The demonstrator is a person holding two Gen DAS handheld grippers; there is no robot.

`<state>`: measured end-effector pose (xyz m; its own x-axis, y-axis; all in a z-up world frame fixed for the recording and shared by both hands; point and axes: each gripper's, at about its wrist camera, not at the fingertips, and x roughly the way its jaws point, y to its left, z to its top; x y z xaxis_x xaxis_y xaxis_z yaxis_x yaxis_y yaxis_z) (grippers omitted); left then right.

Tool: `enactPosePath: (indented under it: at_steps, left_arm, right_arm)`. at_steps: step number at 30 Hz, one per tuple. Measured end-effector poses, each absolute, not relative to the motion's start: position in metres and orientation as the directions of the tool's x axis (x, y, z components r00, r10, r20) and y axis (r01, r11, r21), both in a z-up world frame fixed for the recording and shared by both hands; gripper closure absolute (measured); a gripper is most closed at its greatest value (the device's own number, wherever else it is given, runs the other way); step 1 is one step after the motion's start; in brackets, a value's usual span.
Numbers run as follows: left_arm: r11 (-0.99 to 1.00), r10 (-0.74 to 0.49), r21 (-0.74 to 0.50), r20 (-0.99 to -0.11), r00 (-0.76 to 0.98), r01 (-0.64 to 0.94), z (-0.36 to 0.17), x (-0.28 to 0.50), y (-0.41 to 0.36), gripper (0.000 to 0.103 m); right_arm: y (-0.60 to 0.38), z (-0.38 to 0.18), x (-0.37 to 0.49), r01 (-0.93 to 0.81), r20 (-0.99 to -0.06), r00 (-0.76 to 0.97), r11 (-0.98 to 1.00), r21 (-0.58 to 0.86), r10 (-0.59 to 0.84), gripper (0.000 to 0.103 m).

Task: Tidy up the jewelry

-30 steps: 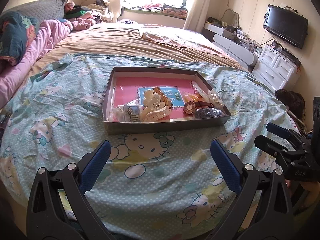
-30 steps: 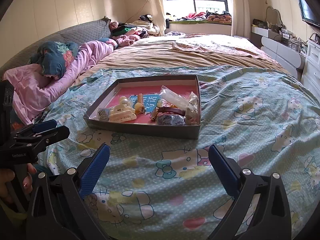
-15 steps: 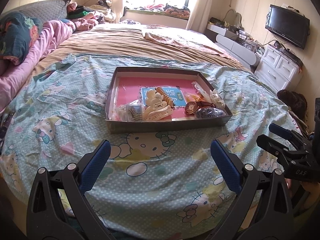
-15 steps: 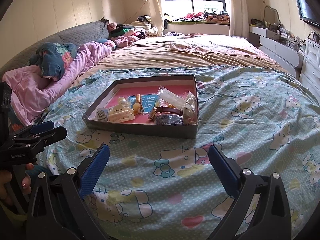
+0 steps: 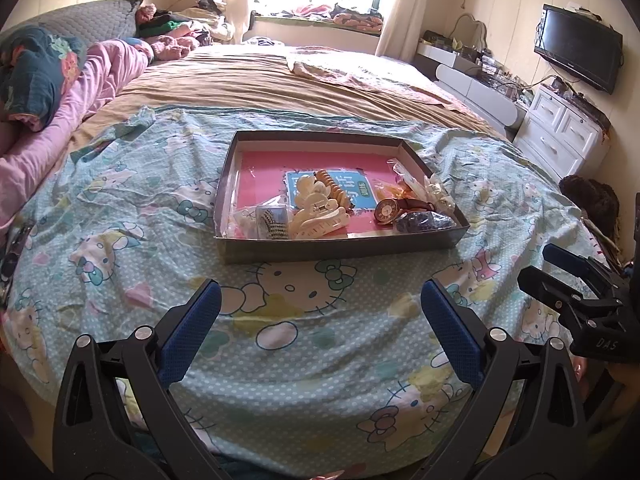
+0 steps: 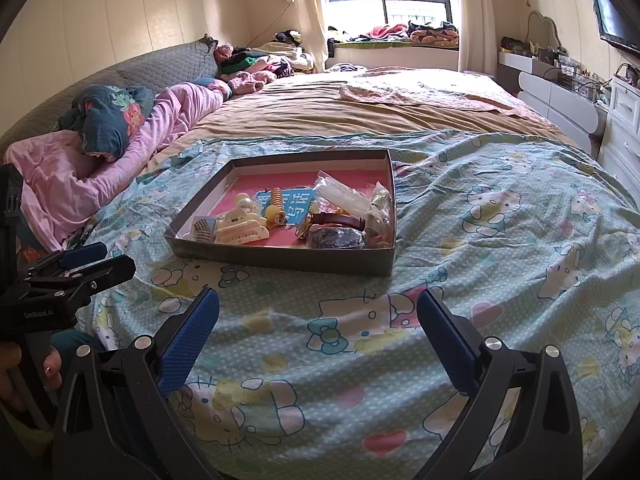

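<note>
Bedroom, big bed (image 5: pixel 280 92) with a light-blue cartoon-cat sheet (image 5: pixel 280 320) spread over the near half, tan blanket (image 5: pixel 260 80) beyond it, pink quilt (image 6: pixel 120 152) and pillows along the left side, window at the far end, wall TV (image 5: pixel 578 46) and white drawer unit (image 5: pixel 560 136) on the right. Shallow grey cardboard tray (image 5: pixel 340 246) with a pink floor sits on the sheet, centred ahead of both cameras. Jewelry and hair bits are bunched in its near half: cream claw clips (image 5: pixel 320 216) left of centre, small bag with a dark toothed clip (image 5: pixel 272 222) at the near-left corner, tan spiral hair tie (image 5: pixel 334 188) lying on a blue printed card (image 5: pixel 360 196), wristwatch with brown strap (image 5: pixel 390 210) right of centre, dark blue pouch-like item (image 5: pixel 424 222) just in front of the watch against the near wall, clear plastic bags (image 5: pixel 436 192) along the right wall. Left hand-held gripper (image 5: pixel 320 312): blue-padded jaws spread wide, nothing between them, over the sheet short of the tray. Right hand-held gripper (image 6: pixel 318 316): same, jaws wide apart, nothing held, also short of the tray, slightly right of it. Each gripper shows at the edge of the other's view; the person's fingers (image 6: pixel 24 368) wrap the left one's handle. Neither touches the tray.
</note>
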<state>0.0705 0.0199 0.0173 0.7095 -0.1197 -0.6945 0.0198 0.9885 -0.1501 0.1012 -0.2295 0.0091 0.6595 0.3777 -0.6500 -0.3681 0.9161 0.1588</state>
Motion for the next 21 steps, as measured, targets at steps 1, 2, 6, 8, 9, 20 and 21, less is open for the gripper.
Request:
enactPosePath:
  at_steps: [1, 2, 6, 8, 9, 20, 21]
  left_arm:
    - [0.989, -0.119, -0.149, -0.694, 0.71, 0.02, 0.0178, 0.0704, 0.0199, 0.01]
    - [0.989, -0.119, -0.147, -0.692, 0.712, 0.021, 0.018, 0.0702, 0.02, 0.01]
    - [0.99, -0.114, -0.141, -0.691, 0.714, 0.022, 0.0191, 0.07, 0.0193, 0.01]
    - [0.989, -0.116, -0.143, -0.69, 0.714, 0.023, 0.0197, 0.0698, 0.0197, 0.01]
    - [0.989, -0.116, -0.144, -0.691, 0.713, 0.022, 0.0196, 0.0702, 0.0189, 0.01]
    - [0.99, -0.099, -0.138, -0.694, 0.713, 0.002, 0.0192, 0.0708, 0.0227, 0.01]
    - [0.99, -0.098, -0.138, -0.694, 0.714, 0.001, 0.0191, 0.0705, 0.0228, 0.01]
  right_arm:
    - [-0.2296, 0.0092, 0.101, -0.368, -0.649, 0.66, 0.916, 0.159, 0.378, 0.005]
    - [-0.2294, 0.0093, 0.1011, -0.368, -0.649, 0.661, 0.916, 0.157, 0.377, 0.005]
    - [-0.2294, 0.0092, 0.1011, -0.368, -0.649, 0.661, 0.916, 0.158, 0.377, 0.005]
    - [-0.2295, 0.0091, 0.1011, -0.368, -0.649, 0.66, 0.916, 0.158, 0.377, 0.005]
    - [-0.2293, 0.0091, 0.1012, -0.368, -0.65, 0.66, 0.916, 0.159, 0.378, 0.005]
    - [-0.2294, 0.0092, 0.101, -0.368, -0.65, 0.66, 0.917, 0.157, 0.376, 0.005]
    - [-0.2294, 0.0093, 0.101, -0.367, -0.65, 0.66, 0.917, 0.157, 0.376, 0.005]
